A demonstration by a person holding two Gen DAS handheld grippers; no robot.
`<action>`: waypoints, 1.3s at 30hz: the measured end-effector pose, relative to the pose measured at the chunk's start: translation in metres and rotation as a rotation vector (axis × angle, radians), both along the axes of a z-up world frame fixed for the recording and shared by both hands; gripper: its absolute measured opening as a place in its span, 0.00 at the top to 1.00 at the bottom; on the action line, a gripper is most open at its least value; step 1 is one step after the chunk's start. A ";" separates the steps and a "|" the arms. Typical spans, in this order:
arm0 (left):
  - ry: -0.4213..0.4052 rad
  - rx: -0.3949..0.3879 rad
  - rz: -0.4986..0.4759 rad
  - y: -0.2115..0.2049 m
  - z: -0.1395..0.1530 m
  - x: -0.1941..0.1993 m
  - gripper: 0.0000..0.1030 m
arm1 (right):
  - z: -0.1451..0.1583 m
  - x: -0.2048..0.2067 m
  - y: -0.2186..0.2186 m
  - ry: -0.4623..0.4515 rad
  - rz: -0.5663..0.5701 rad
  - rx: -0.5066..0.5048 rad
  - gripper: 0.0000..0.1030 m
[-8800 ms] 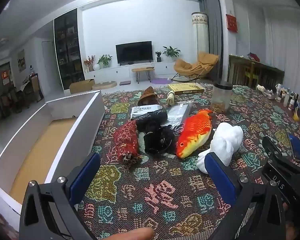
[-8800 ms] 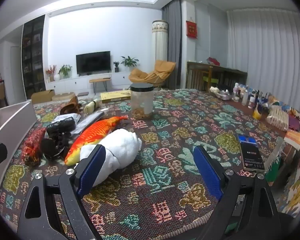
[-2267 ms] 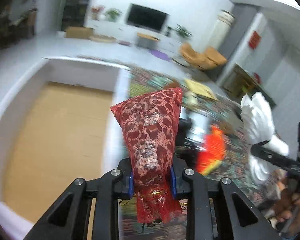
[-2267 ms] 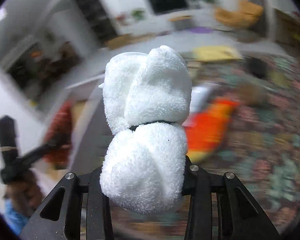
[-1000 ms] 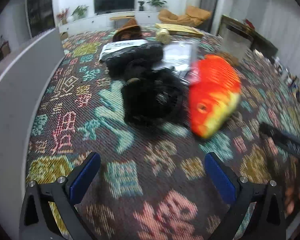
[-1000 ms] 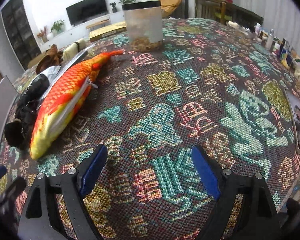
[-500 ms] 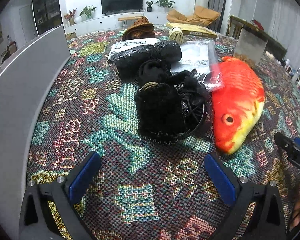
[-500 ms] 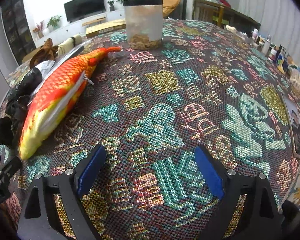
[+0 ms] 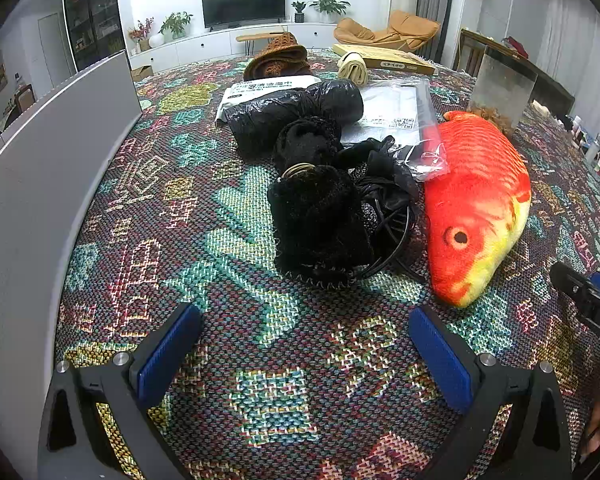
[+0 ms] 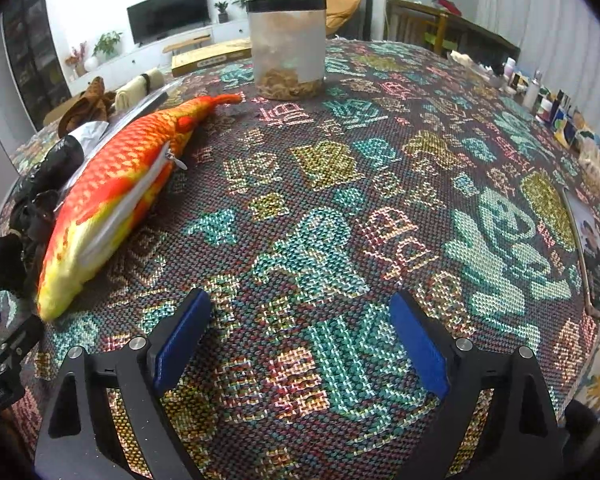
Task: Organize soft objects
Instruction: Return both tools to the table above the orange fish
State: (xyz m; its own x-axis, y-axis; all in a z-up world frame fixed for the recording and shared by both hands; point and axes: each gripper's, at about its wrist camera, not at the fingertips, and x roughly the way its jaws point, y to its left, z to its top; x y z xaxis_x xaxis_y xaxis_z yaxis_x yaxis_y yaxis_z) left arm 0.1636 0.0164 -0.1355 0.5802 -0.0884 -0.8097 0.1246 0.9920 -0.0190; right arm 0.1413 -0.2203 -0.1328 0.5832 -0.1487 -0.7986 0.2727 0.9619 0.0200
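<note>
An orange plush fish (image 9: 476, 204) lies on the patterned tablecloth (image 9: 260, 392), right of a black knitted bundle (image 9: 320, 220) tangled with black cord. My left gripper (image 9: 304, 350) hangs open over bare cloth just in front of the black bundle, nothing between its blue pads (image 9: 168, 350). In the right wrist view the same fish (image 10: 116, 200) lies at the left, zipper side showing. My right gripper (image 10: 300, 340) stands wide open above bare cloth to the fish's right, empty. Its tip (image 9: 580, 292) shows at the right edge of the left wrist view.
A white box wall (image 9: 40, 168) runs along the table's left edge. Behind the bundle lie a black plastic bag (image 9: 292, 114), clear packets (image 9: 396, 116), a brown knitted hat (image 9: 280, 58) and a cream roll (image 9: 352, 70). A clear jar (image 10: 286, 48) stands further back. Small bottles (image 10: 540, 96) line the right edge.
The left gripper has drawn nearer to the black bundle and fish, which now appear larger and sharp. The right gripper's jaws spread slightly wider; its view has barely shifted.
</note>
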 end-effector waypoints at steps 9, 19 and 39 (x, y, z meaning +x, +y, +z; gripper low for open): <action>0.000 0.000 0.000 0.000 0.000 0.000 0.00 | 0.002 -0.003 -0.006 -0.025 -0.010 0.045 0.09; 0.000 0.000 -0.001 0.001 0.000 0.000 0.00 | -0.001 0.000 0.001 0.003 -0.004 -0.015 0.09; 0.000 -0.001 -0.001 0.000 0.000 0.000 0.00 | -0.001 0.000 0.001 0.002 -0.003 -0.016 0.09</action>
State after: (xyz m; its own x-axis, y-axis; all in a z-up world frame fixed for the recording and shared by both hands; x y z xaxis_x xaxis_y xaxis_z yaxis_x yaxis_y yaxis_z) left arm 0.1637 0.0163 -0.1355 0.5801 -0.0895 -0.8096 0.1256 0.9919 -0.0196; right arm 0.1416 -0.2193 -0.1342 0.5810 -0.1632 -0.7974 0.2756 0.9613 0.0041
